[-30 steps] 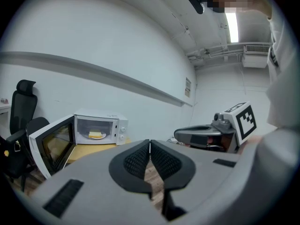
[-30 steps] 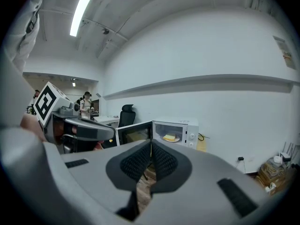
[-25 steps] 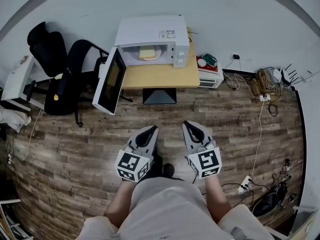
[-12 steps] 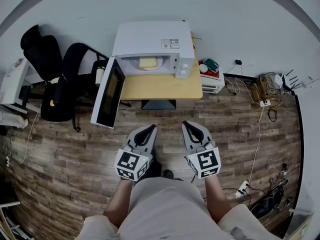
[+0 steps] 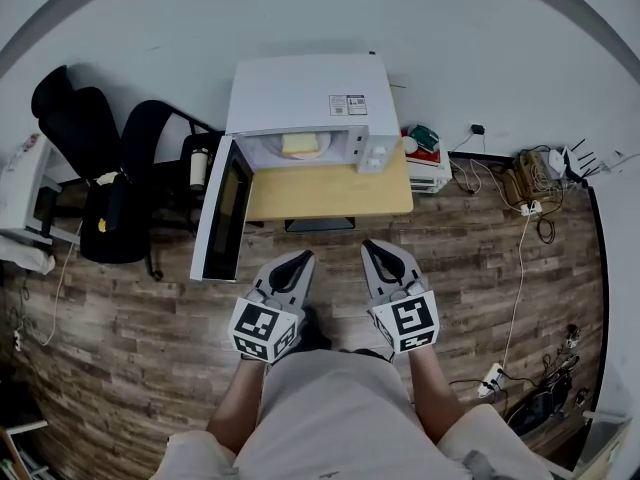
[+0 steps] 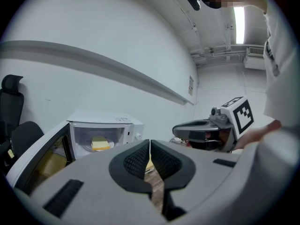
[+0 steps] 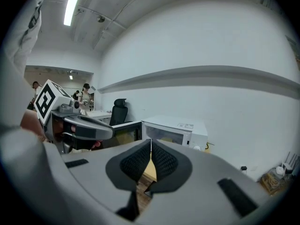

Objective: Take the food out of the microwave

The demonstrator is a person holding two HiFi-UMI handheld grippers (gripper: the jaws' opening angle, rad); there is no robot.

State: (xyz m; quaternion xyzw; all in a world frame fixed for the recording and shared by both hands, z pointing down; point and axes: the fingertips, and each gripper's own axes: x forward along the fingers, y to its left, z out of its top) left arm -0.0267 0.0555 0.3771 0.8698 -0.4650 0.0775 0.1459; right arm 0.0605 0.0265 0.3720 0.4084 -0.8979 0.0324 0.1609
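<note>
A white microwave stands on a small wooden table against the wall, its door swung open to the left. Inside lies a pale yellow block of food on a plate; the left gripper view shows the food too. My left gripper and right gripper hang side by side over the wood floor, short of the table. Both are shut with nothing between their jaws. The right gripper view shows the microwave ahead.
Two black office chairs stand left of the open door. A red and white box sits right of the table, with cables and power strips along the right wall. A person's legs fill the bottom of the head view.
The microwave and table have come nearer in the head view as the person stepped forward. Both grippers kept their pose, shut.
</note>
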